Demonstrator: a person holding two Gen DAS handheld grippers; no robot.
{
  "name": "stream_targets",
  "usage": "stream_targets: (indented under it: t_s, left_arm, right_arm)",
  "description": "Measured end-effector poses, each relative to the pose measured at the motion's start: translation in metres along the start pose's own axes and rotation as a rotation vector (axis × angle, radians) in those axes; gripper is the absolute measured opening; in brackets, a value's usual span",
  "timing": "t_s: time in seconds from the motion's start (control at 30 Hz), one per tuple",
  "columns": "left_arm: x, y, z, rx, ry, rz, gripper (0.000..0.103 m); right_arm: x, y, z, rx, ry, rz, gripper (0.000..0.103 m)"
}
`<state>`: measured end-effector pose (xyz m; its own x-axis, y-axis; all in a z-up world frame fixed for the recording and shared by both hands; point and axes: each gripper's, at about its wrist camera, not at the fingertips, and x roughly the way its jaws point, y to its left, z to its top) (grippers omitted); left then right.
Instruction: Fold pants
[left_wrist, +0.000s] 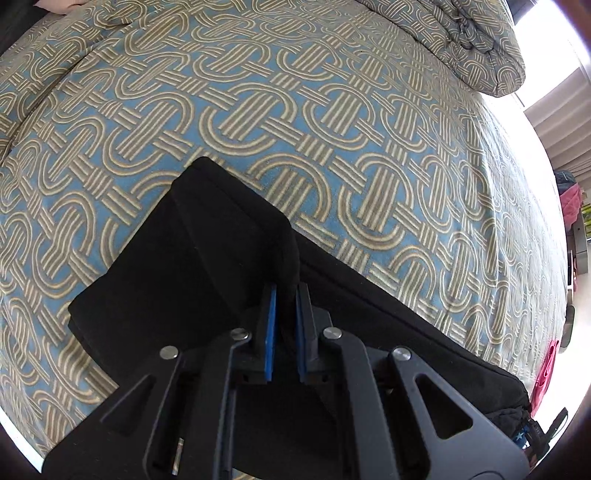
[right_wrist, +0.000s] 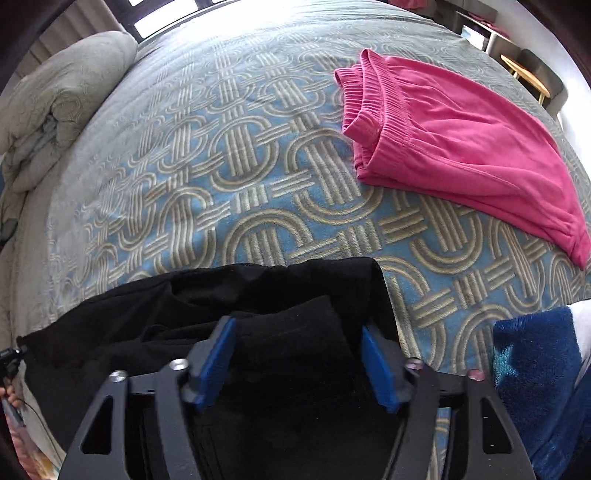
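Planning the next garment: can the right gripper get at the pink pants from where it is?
Probably yes. The right gripper is open over the black pants, with nothing clamped in it. Only bare patterned bedspread lies between it and the pink pants, which lie uncovered, farther up the bed.

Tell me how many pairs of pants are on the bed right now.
2: black pants at the near edge under both grippers, and folded pink pants farther back on the right. Others may lie outside these views.
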<state>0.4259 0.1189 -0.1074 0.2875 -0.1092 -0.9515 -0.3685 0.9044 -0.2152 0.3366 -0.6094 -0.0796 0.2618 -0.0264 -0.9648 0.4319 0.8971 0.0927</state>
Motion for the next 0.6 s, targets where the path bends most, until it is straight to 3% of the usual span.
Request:
stream_targets:
  t_s: [0.03, 0.07, 0.13, 0.37, 0.6]
  left_arm:
    - [0.000, 0.000, 0.000, 0.002, 0.000, 0.002, 0.010]
    - [-0.001, 0.000, -0.001, 0.007, -0.003, 0.006, 0.010]
    - [-0.006, -0.001, -0.001, 0.013, -0.017, 0.003, 0.009]
    - [-0.031, 0.002, 0.005, 0.019, -0.082, 0.009, 0.008]
    - [-0.011, 0.003, 0.006, 0.018, -0.042, 0.008, 0.008]
  right_arm:
    - [-0.002, 0.003, -0.001, 0.000, 0.003, 0.004, 0.028]
    - [-0.010, 0.007, -0.004, -0.004, -0.022, -0.002, 0.022]
    - [-0.028, 0.010, -0.009, 0.007, -0.065, -0.014, 0.020]
    - [-0.070, -0.005, -0.003, 0.163, -0.180, 0.072, 0.021]
    - [-0.027, -0.017, 0.005, 0.166, -0.057, 0.058, 0.034]
